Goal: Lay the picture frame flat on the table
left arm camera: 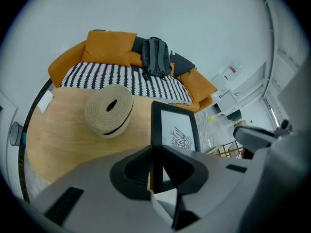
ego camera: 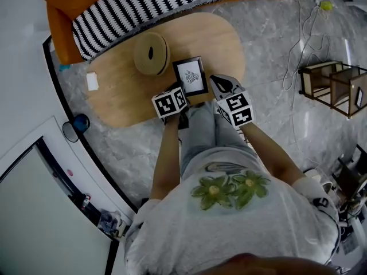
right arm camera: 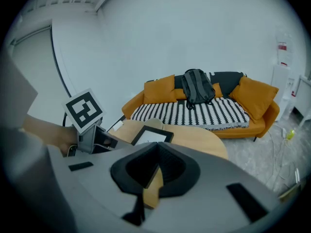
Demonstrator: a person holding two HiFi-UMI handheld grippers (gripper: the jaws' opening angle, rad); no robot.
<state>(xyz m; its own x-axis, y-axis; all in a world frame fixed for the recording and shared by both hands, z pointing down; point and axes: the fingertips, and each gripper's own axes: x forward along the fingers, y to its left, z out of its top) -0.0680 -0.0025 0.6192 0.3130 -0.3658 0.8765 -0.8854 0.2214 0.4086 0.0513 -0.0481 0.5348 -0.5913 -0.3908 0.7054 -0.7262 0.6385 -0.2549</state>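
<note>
A black picture frame (ego camera: 191, 75) with a white print is on the oval wooden table (ego camera: 120, 96), face turned up toward the head view. My left gripper (ego camera: 180, 94) is at its near left corner. In the left gripper view the frame's (left arm camera: 176, 130) black edge runs down between the jaws, and the left gripper (left arm camera: 154, 148) is shut on it. My right gripper (ego camera: 221, 85) hovers just right of the frame, apart from it. In the right gripper view the right gripper (right arm camera: 156, 147) is shut with nothing held; the frame (right arm camera: 152, 135) and the left gripper (right arm camera: 95, 141) lie beyond it.
A round woven mat roll (ego camera: 151, 53) sits just left of the frame, a white card (ego camera: 92, 81) near the table's left edge. An orange sofa (ego camera: 57, 22) with a striped blanket (ego camera: 143, 4) and a backpack (right arm camera: 197, 89) stands behind. Wooden stools (ego camera: 332, 85) and cables (ego camera: 301, 44) lie to the right.
</note>
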